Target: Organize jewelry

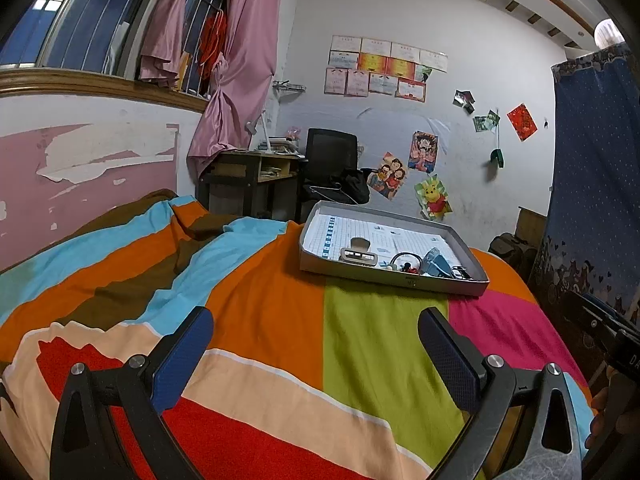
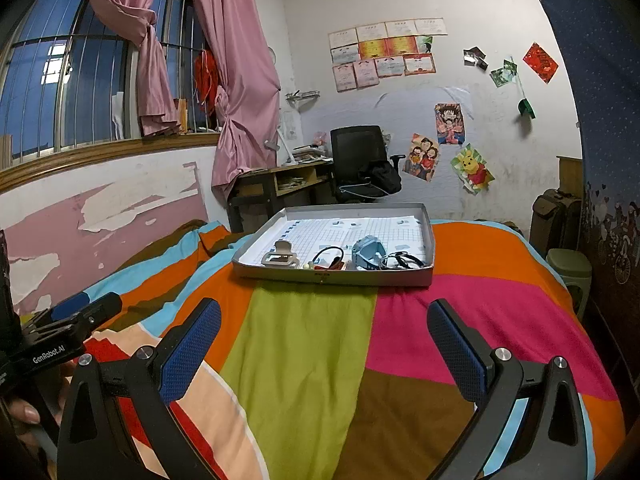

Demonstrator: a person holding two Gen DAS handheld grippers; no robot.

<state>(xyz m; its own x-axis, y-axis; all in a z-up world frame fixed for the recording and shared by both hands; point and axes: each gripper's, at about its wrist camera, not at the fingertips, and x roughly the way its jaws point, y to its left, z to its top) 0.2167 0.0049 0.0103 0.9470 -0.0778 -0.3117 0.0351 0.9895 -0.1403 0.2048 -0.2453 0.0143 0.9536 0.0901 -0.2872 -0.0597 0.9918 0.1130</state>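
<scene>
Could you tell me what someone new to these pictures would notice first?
The boldly striped bedspread fills the foreground, with both tongs, left and right, open and empty above it. Farther back on the bed sits a shallow grey tray holding a blue watch, a white hair clip and tangled bands along its near edge.

— What am I seeing under the cameras?

— A bed (image 1: 280,300) with a striped cover (image 2: 312,340): orange, lime green, magenta, brown, peach, red and light blue bands, rumpled toward the wall side.

— And lying on it?

— From my right wrist view, one shallow grey tray (image 2: 428,236) sits flat near the far end, across the orange, green and magenta stripes. I can tell it's lined with gridded paper and holds small items along its near wall.
</scene>
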